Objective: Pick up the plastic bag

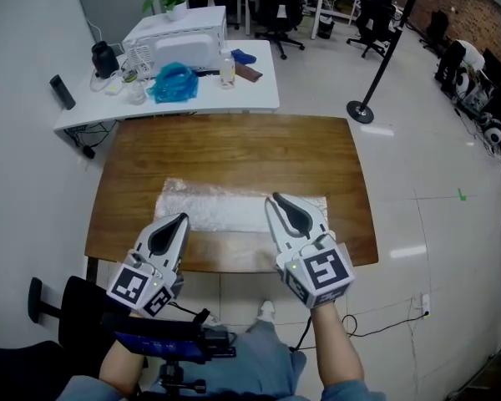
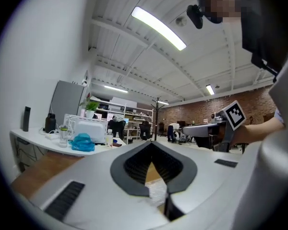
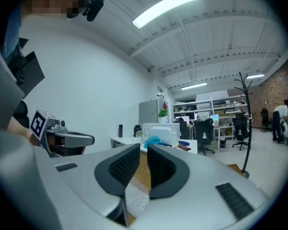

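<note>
A clear plastic bag [image 1: 221, 207] lies flat on the wooden table [image 1: 234, 149], toward its near edge. My left gripper [image 1: 184, 217] hovers over the bag's left end with its tips touching and nothing between them. My right gripper [image 1: 275, 197] is held over the bag's right half. In the right gripper view its jaws [image 3: 143, 147] stand a narrow slit apart with nothing in it, and the bag [image 3: 137, 200] shows below them. The left gripper view shows that gripper [image 2: 151, 143] with a bit of the bag [image 2: 156, 193] under its pads.
Behind the table stands a white desk [image 1: 259, 98] with a white microwave [image 1: 177, 44], a blue crumpled bag [image 1: 174, 82] and a bottle [image 1: 226, 67]. A black pole stand [image 1: 361, 111] rises at the far right. Office chairs [image 1: 280, 7] stand further back.
</note>
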Tool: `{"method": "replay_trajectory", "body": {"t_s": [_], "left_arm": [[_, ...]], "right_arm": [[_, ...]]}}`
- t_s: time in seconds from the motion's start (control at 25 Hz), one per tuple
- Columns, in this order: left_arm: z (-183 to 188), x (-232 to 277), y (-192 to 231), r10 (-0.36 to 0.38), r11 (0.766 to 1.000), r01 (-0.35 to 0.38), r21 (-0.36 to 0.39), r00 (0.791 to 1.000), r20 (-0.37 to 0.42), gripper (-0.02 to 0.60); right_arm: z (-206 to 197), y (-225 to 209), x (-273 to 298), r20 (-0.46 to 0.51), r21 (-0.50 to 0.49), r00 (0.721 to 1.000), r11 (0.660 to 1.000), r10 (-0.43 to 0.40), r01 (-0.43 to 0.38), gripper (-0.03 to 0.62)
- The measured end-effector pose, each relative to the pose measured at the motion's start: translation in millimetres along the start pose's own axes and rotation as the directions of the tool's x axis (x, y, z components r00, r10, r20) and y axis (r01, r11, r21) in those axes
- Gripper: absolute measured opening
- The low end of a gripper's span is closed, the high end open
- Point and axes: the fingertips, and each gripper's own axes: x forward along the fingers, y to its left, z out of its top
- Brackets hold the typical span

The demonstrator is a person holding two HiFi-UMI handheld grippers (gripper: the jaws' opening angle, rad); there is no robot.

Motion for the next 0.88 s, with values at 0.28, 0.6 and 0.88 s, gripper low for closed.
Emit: {"method": "replay_trajectory", "body": {"t_s": [0.28, 0.6, 0.88], "left_arm": [[28.9, -10.7, -36.2, -0.054, 0.998, 0.052, 0.043, 0.998, 0.041, 0.011], [38.0, -10.5, -48.2, -0.067, 0.997, 0.064, 0.048, 0.996, 0.056, 0.011], [33.1, -9.0, -54.1, -0.071, 0.997, 0.069, 0.044, 0.997, 0.042, 0.011]], "right_arm": [[18.3, 51.5, -12.5, 0.067, -0.027, 0.996, 0.998, 0.060, -0.059, 0.002], [25.8, 67.5, -20.3, 0.117, -0.001, 0.989, 0.996, 0.093, -0.093, 0.002], [21.2, 69.8, -22.5, 0.103, -0.006, 0.990, 0.995, 0.096, -0.096, 0.002]]}}
